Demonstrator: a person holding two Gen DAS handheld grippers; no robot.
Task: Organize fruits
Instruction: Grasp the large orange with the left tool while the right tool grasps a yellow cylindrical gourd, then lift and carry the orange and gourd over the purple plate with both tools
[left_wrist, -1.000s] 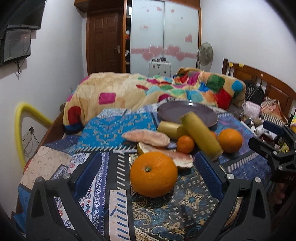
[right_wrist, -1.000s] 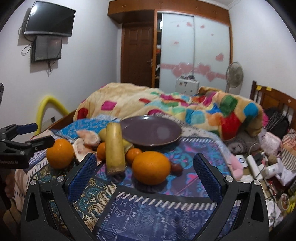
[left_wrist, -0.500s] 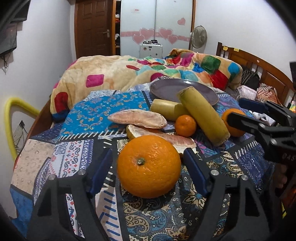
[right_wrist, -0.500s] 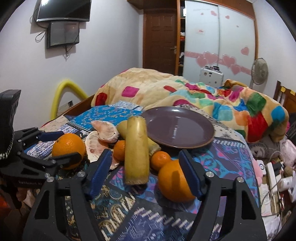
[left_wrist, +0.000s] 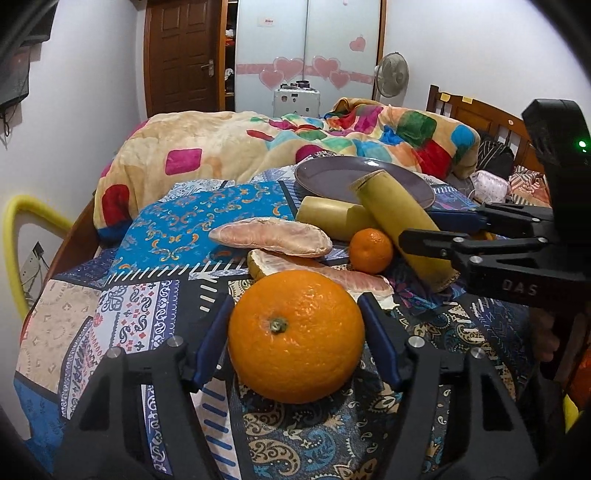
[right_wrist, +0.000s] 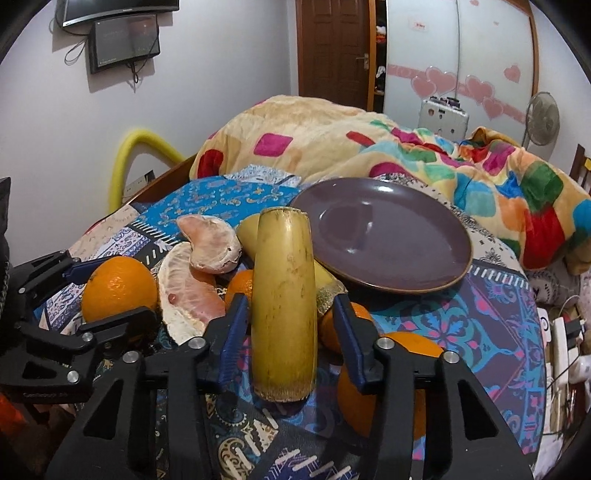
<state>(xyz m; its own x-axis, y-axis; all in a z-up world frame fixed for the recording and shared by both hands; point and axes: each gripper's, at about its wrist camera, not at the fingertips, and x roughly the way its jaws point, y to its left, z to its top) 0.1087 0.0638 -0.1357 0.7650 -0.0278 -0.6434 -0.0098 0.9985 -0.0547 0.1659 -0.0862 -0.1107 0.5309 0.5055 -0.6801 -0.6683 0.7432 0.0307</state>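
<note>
Over the last second both grippers have been closing in: the left gripper (left_wrist: 295, 328), which was hanging wide open short of the big orange (left_wrist: 296, 335), is now narrowing around it with both blue pads at the peel. The right gripper (right_wrist: 288, 332) is straddling the long yellow-green stalk (right_wrist: 283, 314), its jaws part-closed but seemingly not yet touching it, though the fisheye makes that hard to judge. Both pieces are still lying on the patterned bedspread (left_wrist: 155, 317) near the empty purple plate (right_wrist: 388, 236), so two lifts toward it are probably beginning.

Bare plate (right_wrist: 388, 240) beyond crowded fruit pile (right_wrist: 199, 273)
</note>
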